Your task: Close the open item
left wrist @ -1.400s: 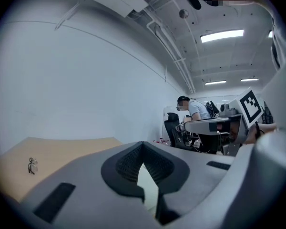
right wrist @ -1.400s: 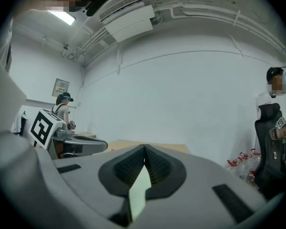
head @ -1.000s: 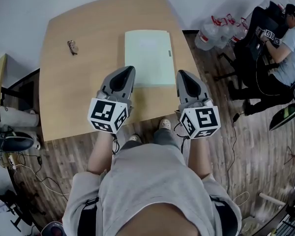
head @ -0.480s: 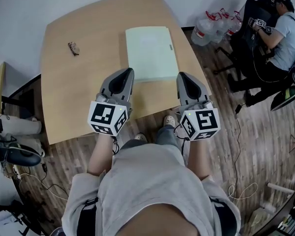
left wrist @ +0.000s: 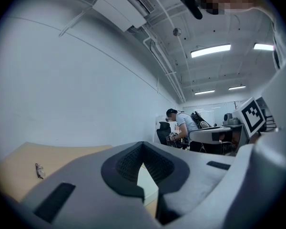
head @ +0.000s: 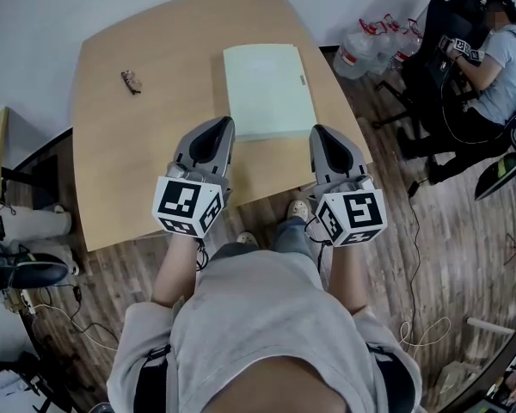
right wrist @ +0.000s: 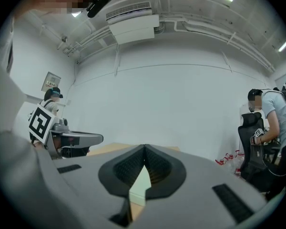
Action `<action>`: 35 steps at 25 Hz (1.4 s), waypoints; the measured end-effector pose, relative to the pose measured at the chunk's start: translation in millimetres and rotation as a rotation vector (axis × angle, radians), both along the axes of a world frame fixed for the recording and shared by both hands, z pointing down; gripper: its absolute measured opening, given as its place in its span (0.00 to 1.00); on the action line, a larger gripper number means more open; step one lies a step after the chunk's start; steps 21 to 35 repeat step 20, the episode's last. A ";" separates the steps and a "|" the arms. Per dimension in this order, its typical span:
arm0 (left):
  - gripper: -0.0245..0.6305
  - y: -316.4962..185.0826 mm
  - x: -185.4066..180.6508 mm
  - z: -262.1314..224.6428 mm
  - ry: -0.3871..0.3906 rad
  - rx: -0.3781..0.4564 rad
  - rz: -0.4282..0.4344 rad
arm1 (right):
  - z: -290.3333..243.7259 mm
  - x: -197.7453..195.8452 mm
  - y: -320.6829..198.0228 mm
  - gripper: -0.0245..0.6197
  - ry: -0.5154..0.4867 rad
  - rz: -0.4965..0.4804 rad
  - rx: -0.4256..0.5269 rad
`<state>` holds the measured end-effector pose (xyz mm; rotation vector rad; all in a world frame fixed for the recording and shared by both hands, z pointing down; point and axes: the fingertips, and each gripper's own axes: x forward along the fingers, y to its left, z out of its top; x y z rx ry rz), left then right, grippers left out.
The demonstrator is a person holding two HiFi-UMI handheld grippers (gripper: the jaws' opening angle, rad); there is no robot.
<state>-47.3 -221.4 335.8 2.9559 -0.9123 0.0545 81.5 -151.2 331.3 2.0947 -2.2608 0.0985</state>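
A flat pale green case [head: 268, 91] lies lid down on the far right part of the wooden table [head: 146, 144], with a small clasp on its right edge. My left gripper [head: 217, 126] hovers just short of the case's near left corner, shut with nothing held. My right gripper [head: 320, 132] is level with it off the near right corner, also shut and empty. In the left gripper view the jaw tips [left wrist: 143, 144] meet, and a strip of the case [left wrist: 147, 185] shows below them. The right gripper view shows the same: tips together [right wrist: 144, 148], the case [right wrist: 139, 185] beyond.
A small brown object [head: 131, 81] lies at the table's far left. A seated person [head: 499, 58] in a black chair and several water bottles [head: 370, 50] are on the floor at the right. Cables and a chair base [head: 26, 274] lie at the left.
The head view has shifted slightly, so the table and case sit a little higher and further right. Both grippers stay shut in the same place.
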 end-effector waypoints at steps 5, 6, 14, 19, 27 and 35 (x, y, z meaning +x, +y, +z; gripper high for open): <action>0.06 0.7 -3.6 1.2 0.000 0.003 0.006 | -1.5 -5.8 -1.1 0.05 0.010 -0.001 0.001; 0.06 1.3 -4.0 1.3 0.001 0.003 0.008 | -1.7 -6.9 -0.9 0.05 0.012 0.000 0.001; 0.06 6.4 -4.7 -0.6 -0.001 0.011 0.024 | -5.6 -11.4 4.8 0.05 0.021 0.014 0.002; 0.06 3.5 -2.4 2.2 0.008 0.007 0.031 | -1.9 -9.7 3.3 0.05 0.019 0.021 -0.002; 0.06 2.4 -2.0 2.7 0.009 0.007 0.032 | -1.1 -9.5 2.5 0.05 0.019 0.022 -0.003; 0.06 2.4 -2.0 2.7 0.009 0.007 0.032 | -1.1 -9.5 2.5 0.05 0.019 0.022 -0.003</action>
